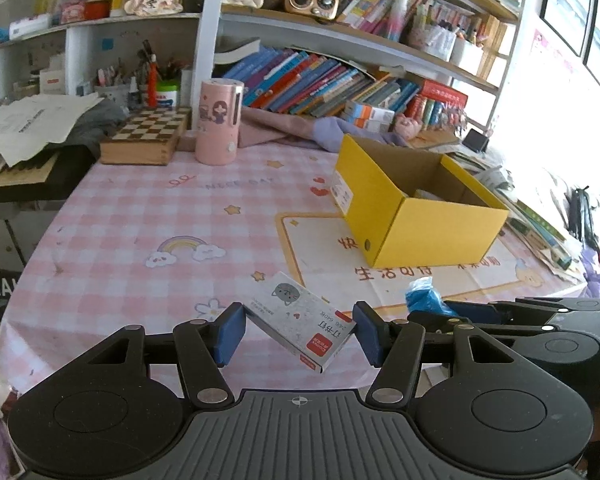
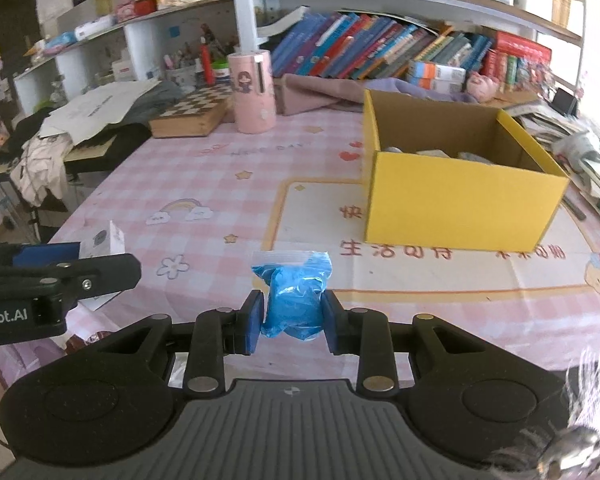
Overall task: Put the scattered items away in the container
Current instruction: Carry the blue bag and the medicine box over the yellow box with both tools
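Observation:
My left gripper [image 1: 300, 334] is shut on a small grey staple box [image 1: 302, 322] with a cat picture and a red label, held tilted above the pink checked tablecloth. In the right wrist view my right gripper [image 2: 292, 322] is shut on a crumpled blue plastic bag [image 2: 294, 296]. The yellow cardboard box [image 1: 432, 232] stands open ahead and to the right, with several items lying inside it [image 2: 440, 154]. Its yellow front wall [image 2: 460, 204] faces me. The left gripper [image 2: 60, 276] with the staple box [image 2: 104, 240] shows at the left of the right wrist view.
A pink cylinder holder [image 1: 218, 122] and a wooden chess box [image 1: 148, 136] stand at the table's back. Bookshelves full of books rise behind. Papers and clothes pile at the left [image 1: 32, 124], stacked books at the right edge [image 2: 592, 168].

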Demonstrator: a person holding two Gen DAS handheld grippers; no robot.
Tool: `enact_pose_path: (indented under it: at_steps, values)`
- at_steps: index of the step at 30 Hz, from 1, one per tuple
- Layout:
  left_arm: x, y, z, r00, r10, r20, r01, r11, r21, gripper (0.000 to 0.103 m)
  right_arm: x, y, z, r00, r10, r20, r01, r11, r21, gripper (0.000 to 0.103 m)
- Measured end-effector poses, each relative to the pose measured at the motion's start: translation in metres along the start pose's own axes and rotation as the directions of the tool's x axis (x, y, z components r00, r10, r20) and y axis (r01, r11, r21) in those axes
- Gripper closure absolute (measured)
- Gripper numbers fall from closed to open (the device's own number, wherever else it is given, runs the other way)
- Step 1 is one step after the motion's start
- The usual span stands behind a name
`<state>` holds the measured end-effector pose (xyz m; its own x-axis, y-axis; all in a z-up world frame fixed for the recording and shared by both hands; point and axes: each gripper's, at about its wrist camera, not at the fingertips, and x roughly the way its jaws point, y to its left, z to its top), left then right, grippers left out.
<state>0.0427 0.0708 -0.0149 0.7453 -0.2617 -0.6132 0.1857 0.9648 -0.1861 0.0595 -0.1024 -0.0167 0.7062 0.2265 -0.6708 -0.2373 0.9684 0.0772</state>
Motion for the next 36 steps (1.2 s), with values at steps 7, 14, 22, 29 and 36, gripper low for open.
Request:
enact_pose_path:
  at_steps: [7,14,22,29,36]
  values:
    - [0.009,-0.010,0.003,0.999,-0.034,-0.014,0.034,0.999,0.021,0.045,-0.007,-0.017,-0.004,0.999,-0.044,-0.002,0.045,0.999,0.029,0.074]
    - [0.023,-0.031,0.006,0.995,-0.096,-0.038,0.099,0.993,0.058,0.045,-0.016,-0.041,-0.010,0.995,-0.097,-0.010,0.098,0.991,0.086,0.074]
    - [0.033,-0.054,0.006,0.988,-0.145,-0.057,0.150,0.984,0.097,0.045,-0.026,-0.061,-0.016,0.989,-0.144,-0.015,0.145,0.981,0.125,0.074]
    - [0.038,-0.066,0.007,0.983,-0.175,-0.061,0.180,0.978,0.109,0.045,-0.032,-0.071,-0.018,0.985,-0.170,-0.016,0.171,0.977,0.130,0.074]
    - [0.043,-0.079,0.009,0.978,-0.198,-0.066,0.205,0.970,0.130,0.045,-0.037,-0.080,-0.020,0.981,-0.191,-0.012,0.191,0.971,0.144,0.074]
